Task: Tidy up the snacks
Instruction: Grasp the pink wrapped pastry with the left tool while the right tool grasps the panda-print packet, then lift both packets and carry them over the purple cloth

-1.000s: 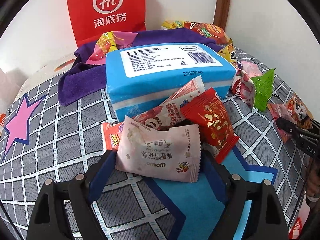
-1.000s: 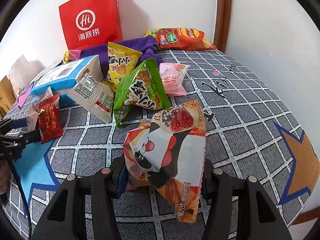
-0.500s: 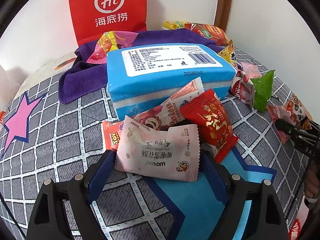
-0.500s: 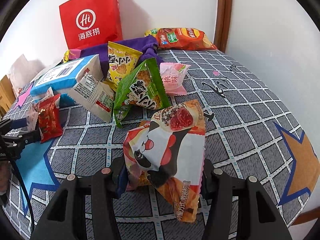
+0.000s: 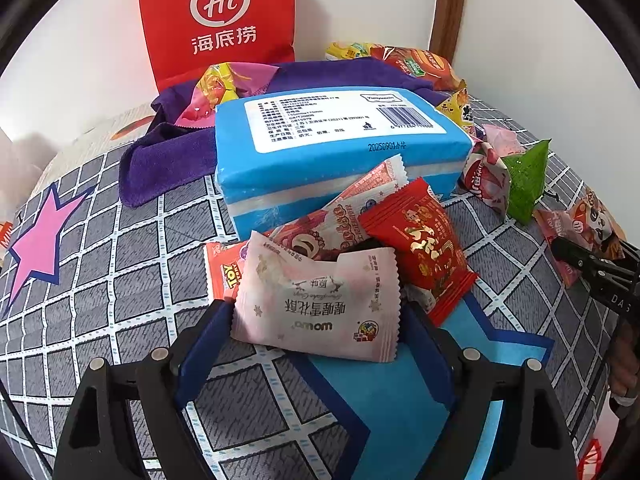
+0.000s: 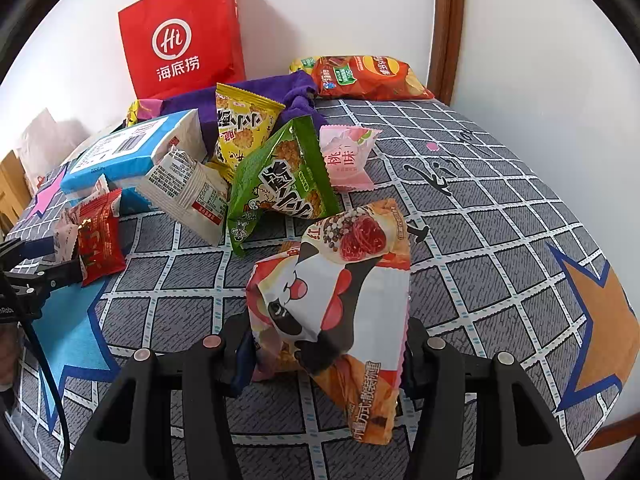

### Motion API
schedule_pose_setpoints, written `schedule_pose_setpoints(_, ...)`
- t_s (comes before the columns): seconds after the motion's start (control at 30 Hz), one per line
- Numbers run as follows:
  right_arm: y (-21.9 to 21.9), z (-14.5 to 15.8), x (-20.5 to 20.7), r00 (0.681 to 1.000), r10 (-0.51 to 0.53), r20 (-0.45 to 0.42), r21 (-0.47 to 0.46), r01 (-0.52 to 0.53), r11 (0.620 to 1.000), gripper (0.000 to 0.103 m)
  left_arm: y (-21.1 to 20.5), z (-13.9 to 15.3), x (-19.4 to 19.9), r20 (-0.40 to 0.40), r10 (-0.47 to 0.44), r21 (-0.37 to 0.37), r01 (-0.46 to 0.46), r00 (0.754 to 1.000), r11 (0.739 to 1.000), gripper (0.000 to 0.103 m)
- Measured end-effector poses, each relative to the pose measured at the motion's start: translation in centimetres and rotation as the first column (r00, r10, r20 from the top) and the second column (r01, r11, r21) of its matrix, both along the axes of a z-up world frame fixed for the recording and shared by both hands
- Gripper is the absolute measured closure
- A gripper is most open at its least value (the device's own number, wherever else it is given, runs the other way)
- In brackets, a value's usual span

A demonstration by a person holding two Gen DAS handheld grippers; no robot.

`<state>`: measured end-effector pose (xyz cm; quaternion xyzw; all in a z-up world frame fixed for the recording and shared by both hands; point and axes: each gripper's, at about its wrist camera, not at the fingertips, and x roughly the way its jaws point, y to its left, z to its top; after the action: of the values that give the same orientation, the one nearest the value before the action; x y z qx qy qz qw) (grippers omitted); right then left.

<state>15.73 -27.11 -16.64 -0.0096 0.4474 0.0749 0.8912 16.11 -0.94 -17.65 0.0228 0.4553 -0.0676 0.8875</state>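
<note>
Showing two grasps held side by side over a quilted bed (image 6: 500,216) strewn with snacks; the left gripper (image 5: 316,320) is clenched on a pale pink snack packet (image 5: 320,304), its blue pads pressing the packet's two side edges, and the packet sits at the front of a small heap with a red packet (image 5: 424,248) and a pink strawberry packet (image 5: 340,220) leaning on a blue tissue pack (image 5: 340,148); the right gripper (image 6: 328,344) grasps a panda-print packet (image 6: 336,300), lifted clear of the bedspread and hanging between the fingers. Compared with the frames of a second ago, almost nothing has changed: both packets sit in the same place between the fingers, and the surrounding pile, the green packet (image 6: 288,176), the yellow packet (image 6: 240,128), the purple cloth (image 5: 168,160) and the red paper bag (image 6: 180,36), lies as before; this stillness suggests a pause after grasping rather than a transfer under way. By judgement, sorting is at an early stage, since most snacks remain scattered and ungrouped; the next move would likely carry both held packets toward a common destination.
</note>
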Motion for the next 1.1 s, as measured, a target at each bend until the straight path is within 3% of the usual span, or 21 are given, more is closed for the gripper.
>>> schedule_pose_setpoints(0.17, 0.0, 0.1, 0.0, 1.0, 0.0, -0.002, 0.004, 0.0, 1.0, 0.049, 1.9, 0.6, -0.2, 0.022, 0.051, -0.073, -0.049, 0.998, 0.996, 0.04)
schedule_pose_setpoints(0.27, 0.0, 0.1, 0.0, 1.0, -0.001, -0.003, 0.001, 0.001, 1.0, 0.049, 3.2, 0.8, -0.5, 0.028, 0.053, -0.145, -0.049, 0.998, 0.988, 0.043)
schedule_pose_setpoints(0.67, 0.3, 0.5, 0.0, 1.0, 0.0, 0.008, -0.035, 0.001, 0.999, 0.053, 4.0, 3.0, -2.1, 0.04, 0.055, -0.229, -0.045, 0.998, 0.972, 0.045)
schedule_pose_setpoints(0.8, 0.3, 1.2, -0.6, 1.0, -0.002, 0.009, -0.026, 0.002, 1.0, 0.055, 4.5, 4.4, -2.9, 0.057, 0.076, -0.216, -0.062, 0.995, 0.974, 0.045)
schedule_pose_setpoints(1.1, 0.2, 6.4, -1.7, 0.996, 0.022, 0.084, 0.003, -0.023, 1.0, 0.055, 5.7, 8.3, -2.7, 0.093, 0.1, -0.224, -0.077, 0.991, 0.972, 0.045)
